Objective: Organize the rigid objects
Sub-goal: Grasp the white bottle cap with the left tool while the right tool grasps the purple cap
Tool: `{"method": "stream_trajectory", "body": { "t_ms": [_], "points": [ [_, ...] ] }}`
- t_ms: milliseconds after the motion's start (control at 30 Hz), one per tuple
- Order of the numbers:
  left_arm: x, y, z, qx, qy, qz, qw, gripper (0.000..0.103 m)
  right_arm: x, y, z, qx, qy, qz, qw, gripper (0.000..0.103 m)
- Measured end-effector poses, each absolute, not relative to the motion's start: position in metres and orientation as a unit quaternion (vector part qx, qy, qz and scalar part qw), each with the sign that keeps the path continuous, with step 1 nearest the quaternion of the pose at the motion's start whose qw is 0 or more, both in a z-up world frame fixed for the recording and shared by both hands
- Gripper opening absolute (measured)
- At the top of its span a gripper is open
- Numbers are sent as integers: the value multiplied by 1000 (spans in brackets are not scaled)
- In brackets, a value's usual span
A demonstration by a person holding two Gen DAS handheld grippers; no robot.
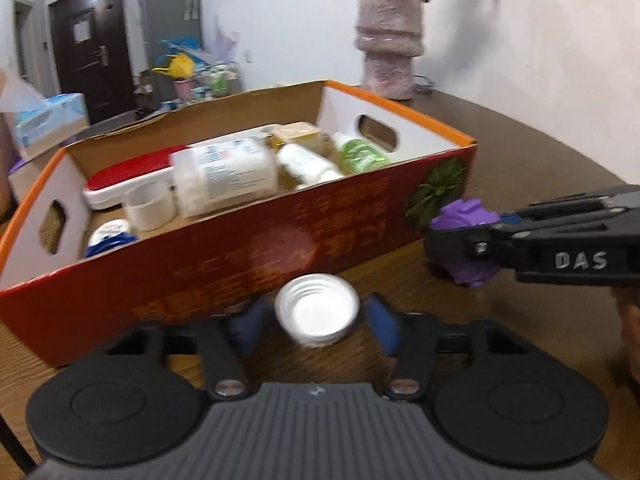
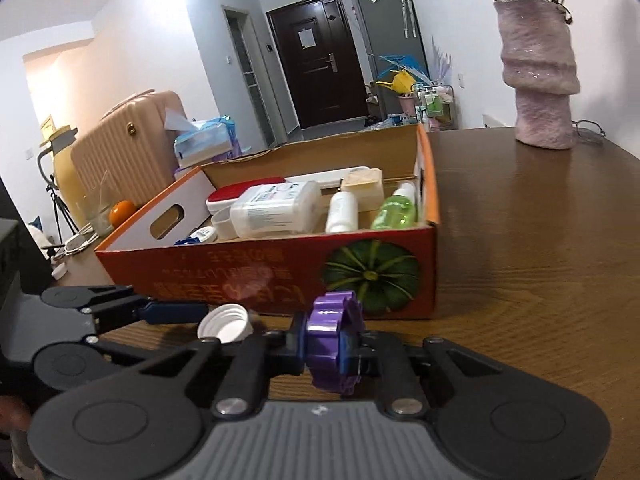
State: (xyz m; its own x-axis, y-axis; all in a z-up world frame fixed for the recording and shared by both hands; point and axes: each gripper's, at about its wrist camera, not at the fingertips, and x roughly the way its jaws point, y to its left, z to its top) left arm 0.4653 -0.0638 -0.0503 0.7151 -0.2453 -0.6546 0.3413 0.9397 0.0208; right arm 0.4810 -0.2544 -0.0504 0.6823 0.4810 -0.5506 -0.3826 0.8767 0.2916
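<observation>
The right gripper (image 2: 334, 354) was clamped tight on a purple flower-shaped piece (image 2: 334, 342) just above the tabletop (image 2: 540, 280). The left gripper (image 1: 318, 322) had its blue fingers (image 1: 382, 326) flanking a white screw cap (image 1: 318, 310) — contact unclear — both close before the orange cardboard box (image 1: 200, 272), probably their destination.

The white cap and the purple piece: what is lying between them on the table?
Nothing: in the right wrist view only bare table separates the white cap from the purple piece.

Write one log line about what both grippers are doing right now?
left gripper: around white cap, grip unclear | right gripper: shut on purple piece | box: behind both
</observation>
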Motion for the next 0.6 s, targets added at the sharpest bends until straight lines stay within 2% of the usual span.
{"method": "stream_trajectory", "body": {
  "t_ms": [267,600],
  "points": [
    [451,-66,-39,72,342,-154,924,41,466,-256,-44,60,314,236,917,15],
    [356,-38,21,54,279,-125,950,41,392,-258,2,38,283,234,929,15]
  ]
}}
